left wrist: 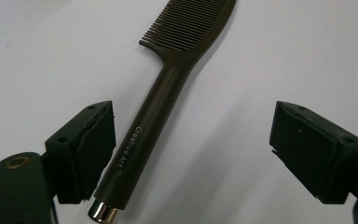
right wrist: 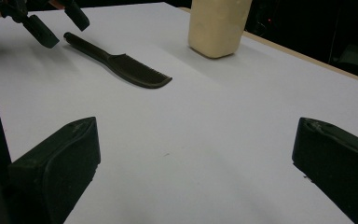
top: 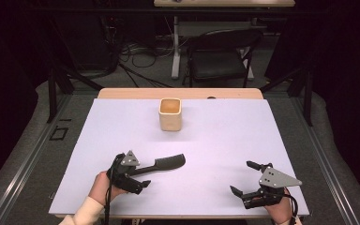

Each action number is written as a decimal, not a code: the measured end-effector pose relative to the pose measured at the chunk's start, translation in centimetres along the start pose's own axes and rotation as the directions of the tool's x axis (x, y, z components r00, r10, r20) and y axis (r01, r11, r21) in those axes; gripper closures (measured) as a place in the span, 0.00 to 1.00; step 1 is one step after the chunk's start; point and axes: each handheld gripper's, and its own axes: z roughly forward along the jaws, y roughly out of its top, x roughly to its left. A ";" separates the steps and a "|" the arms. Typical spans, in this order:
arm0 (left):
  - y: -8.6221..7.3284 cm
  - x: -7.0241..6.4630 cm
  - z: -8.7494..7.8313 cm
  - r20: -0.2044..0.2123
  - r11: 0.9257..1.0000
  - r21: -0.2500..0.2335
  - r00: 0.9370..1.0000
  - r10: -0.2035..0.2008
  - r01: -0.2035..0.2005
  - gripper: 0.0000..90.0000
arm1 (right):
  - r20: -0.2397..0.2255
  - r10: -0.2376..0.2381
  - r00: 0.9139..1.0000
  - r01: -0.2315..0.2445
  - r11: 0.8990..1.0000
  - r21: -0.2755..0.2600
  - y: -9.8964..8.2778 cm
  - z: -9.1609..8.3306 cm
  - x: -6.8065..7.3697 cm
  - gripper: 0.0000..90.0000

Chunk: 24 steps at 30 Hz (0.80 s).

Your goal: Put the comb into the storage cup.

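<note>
A dark comb (top: 166, 163) lies flat on the white tabletop (top: 225, 136), its teeth end pointing right and away. My left gripper (top: 144, 176) is at the handle end and stands open. In the left gripper view the comb handle (left wrist: 144, 135), with pale lettering and a metal cap, lies between the jaws close beside the left pad (left wrist: 95, 144); the other pad stands far off it. My right gripper (top: 243, 177) stands open near the front right of the table with bare table between its jaws (right wrist: 196, 158). The right gripper view also shows the comb (right wrist: 121, 63) and the left gripper (right wrist: 60, 24).
A tan square cup (top: 170, 114) stands upright at the back middle of the table, seen too as the cup (right wrist: 216, 25) in the right gripper view. Beyond the table's far edge are a black chair (top: 220, 51), cables and stand legs on the floor.
</note>
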 end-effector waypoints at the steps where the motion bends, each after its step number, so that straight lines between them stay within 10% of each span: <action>1: 0.1 0.0 0.0 -0.014 1.000 0.009 1.000 0.012 -0.012 0.12 | 0.000 0.001 1.000 -0.001 1.000 0.001 0.0 0.0 0.0 0.00; 12: 1.4 0.1 -0.5 -0.098 0.995 0.061 0.991 0.087 -0.082 0.00 | -0.002 -0.005 1.000 0.005 1.000 0.008 0.0 0.1 0.1 0.00; 24: 3.6 -0.1 0.2 -0.128 0.965 0.192 0.970 0.205 -0.179 0.00 | -0.002 0.001 1.000 -0.001 1.000 0.013 0.0 0.1 0.0 0.00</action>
